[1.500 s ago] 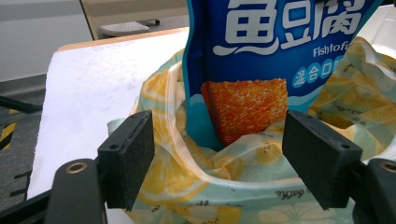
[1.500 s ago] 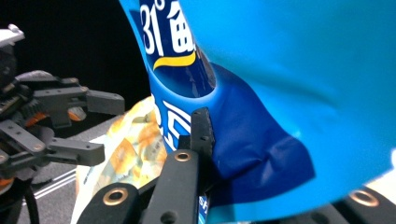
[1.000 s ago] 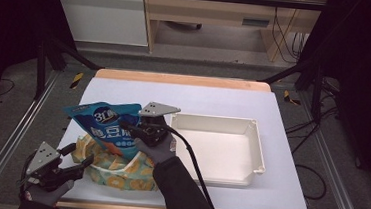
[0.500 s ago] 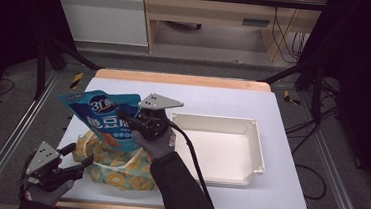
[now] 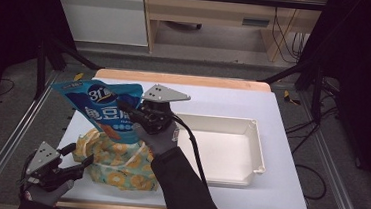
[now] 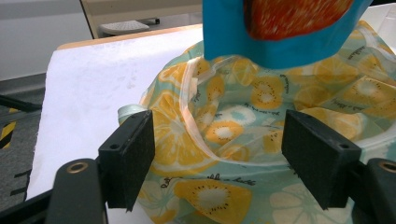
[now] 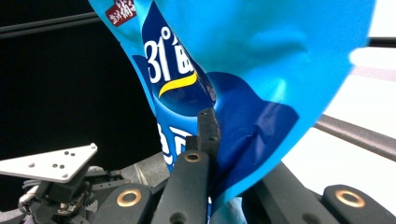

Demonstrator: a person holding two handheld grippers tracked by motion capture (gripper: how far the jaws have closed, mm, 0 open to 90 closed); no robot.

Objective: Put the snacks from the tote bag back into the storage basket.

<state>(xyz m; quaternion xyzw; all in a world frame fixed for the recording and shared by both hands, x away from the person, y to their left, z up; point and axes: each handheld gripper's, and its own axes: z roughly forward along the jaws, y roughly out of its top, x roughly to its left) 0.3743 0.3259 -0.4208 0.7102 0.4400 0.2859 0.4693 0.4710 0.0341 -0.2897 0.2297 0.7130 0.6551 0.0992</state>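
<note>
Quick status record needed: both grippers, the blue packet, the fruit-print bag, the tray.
right gripper: shut on the blue packet, held above the bag
left gripper: open, jaws either side of the bag's near edge, at the table's near left corner
fruit-print bag: lying on the table, mouth open
white tray: empty, right of the bag

blue pouch point(image 6: 285, 28) print blurred, perhaps top cut off.

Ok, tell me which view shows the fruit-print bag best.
The left gripper view: the fruit-print bag lies close, lemon and kiwi pattern sharp. The high view shows the bag whole but small, partly under the blue pouch that the right hand-held gripper holds.
</note>
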